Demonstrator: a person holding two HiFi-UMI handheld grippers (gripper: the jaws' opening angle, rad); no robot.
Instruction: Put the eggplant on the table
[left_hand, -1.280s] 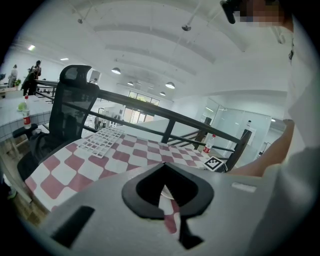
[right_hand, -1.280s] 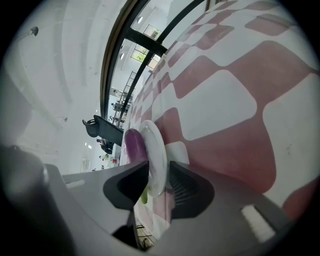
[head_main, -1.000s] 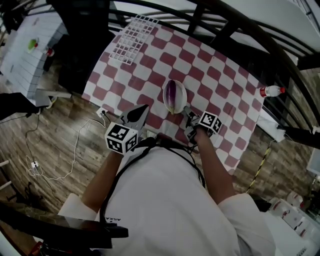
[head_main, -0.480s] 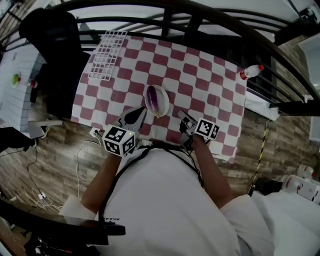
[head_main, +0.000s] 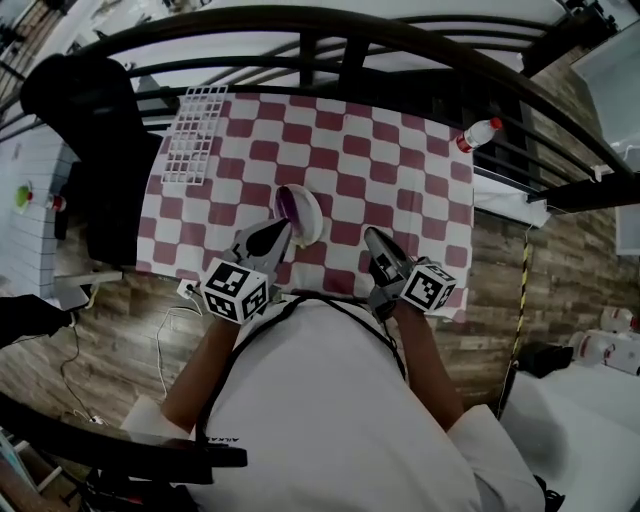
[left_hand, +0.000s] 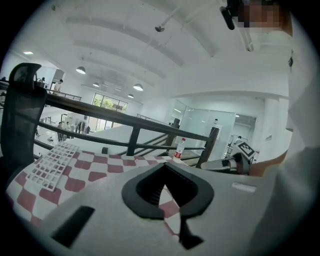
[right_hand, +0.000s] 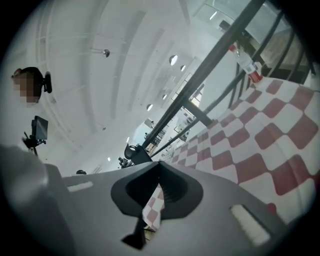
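Note:
The eggplant (head_main: 293, 210), purple with a pale rim, lies on the red-and-white checked table (head_main: 350, 160) near its front edge. My left gripper (head_main: 282, 229) is shut and empty, its tips just in front of the eggplant and apart from it. To the right, my right gripper (head_main: 371, 237) is shut with nothing in it, raised over the table's front edge, well clear of the eggplant. Neither gripper view shows the eggplant. In them the left gripper (left_hand: 165, 168) and the right gripper (right_hand: 159, 167) have their jaws together over the cloth.
A white wire rack (head_main: 194, 132) lies on the table's far left corner. A plastic bottle (head_main: 478, 133) with a red cap lies at the far right corner. A black railing (head_main: 330, 30) runs behind the table, and a black chair (head_main: 85, 110) stands at the left.
My right gripper, beside the eggplant a second ago, has drawn back and risen. The left gripper has also lifted a little. The eggplant stays on the table.

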